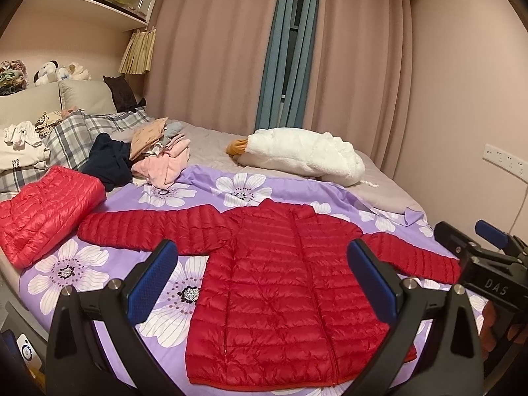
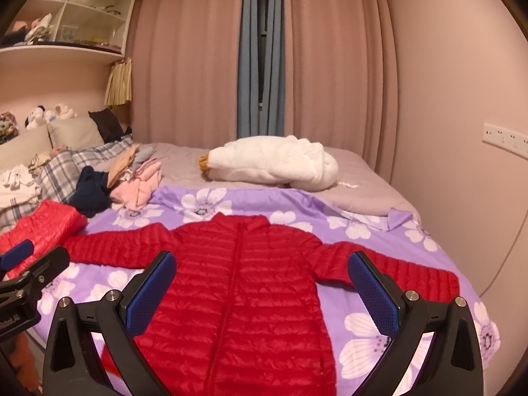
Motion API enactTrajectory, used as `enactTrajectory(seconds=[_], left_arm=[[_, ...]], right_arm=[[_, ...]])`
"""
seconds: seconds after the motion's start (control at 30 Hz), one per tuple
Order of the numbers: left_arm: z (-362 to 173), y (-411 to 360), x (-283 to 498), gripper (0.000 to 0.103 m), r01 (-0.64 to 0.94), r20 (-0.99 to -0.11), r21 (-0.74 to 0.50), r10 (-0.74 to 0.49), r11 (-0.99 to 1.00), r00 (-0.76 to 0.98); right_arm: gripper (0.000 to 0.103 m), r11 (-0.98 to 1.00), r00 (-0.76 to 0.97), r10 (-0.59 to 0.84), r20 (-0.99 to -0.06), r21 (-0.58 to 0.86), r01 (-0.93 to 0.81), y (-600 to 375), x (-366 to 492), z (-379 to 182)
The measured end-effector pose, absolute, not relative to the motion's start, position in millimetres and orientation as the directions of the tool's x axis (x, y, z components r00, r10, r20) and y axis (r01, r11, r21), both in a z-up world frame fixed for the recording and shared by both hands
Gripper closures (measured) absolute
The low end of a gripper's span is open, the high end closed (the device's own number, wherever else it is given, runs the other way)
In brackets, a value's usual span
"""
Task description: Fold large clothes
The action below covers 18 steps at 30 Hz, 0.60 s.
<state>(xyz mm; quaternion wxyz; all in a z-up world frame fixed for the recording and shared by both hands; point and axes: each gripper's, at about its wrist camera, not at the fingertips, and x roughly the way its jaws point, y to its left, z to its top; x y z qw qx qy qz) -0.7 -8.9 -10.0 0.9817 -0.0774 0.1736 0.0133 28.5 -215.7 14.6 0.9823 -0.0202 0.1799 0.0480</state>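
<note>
the left gripper (image 1: 264, 264) hangs above the bed with its blue-padded fingers (image 1: 155, 280) spread wide and nothing between them; the right gripper (image 2: 262, 280) is likewise spread and empty, seen from the left wrist as a black body off to that claw's right side; neither touches cloth.

directly ahead of and below both claws lies the red quilted down jacket (image 1: 280, 280), flat on its back, zip closed and running up the middle, collar at the far end, hem nearest the claws; its left sleeve (image 1: 148, 227) stretches out past the left claw's left finger, and its right sleeve (image 2: 412, 274) runs out beyond the right claw's right finger; laid out open like this, probably so each sleeve can be taken and turned inward over the body, the folding itself looks not yet begun.

the jacket rests on a purple sheet printed with white flowers (image 1: 82, 264), which seems to serve as a smooth working patch on the bed; far to the left of the left claw sits a lighter red puffy jacket already folded into a block (image 1: 49, 211), likely set aside as finished; beyond it, further ahead and left, a heap of pink, tan and navy garments (image 1: 148, 158) may be waiting their turn; straight ahead past the collar lies a white plush goose toy (image 1: 297, 155), well clear of the work.
</note>
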Motion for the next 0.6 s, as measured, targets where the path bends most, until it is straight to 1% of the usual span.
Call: enactTrajectory(seconds=[0.23, 0.4, 0.6], left_arm=[[-9.1, 0.8, -3.9, 0.0, -0.061, -0.335, -0.159, 0.005, 0.985, 0.942], [-9.6, 7.5, -1.3, 0.0, -0.069, -0.344, -0.176, 0.004, 0.982, 0.939], [-8.7, 13.6, -4.7, 0.0, -0.084, -0.341, -0.184, 0.016, 0.979, 0.94]], right_arm=[[0.0, 0.995, 0.93, 0.088, -0.358, -0.005, -0.096, -215.8, 32.6, 13.9], [0.0, 0.997, 0.933, 0.058, -0.354, -0.026, -0.072, -208.7, 33.3, 11.8], [0.0, 0.994, 0.93, 0.077, -0.36, -0.041, -0.098, -200.9, 32.0, 10.2]])
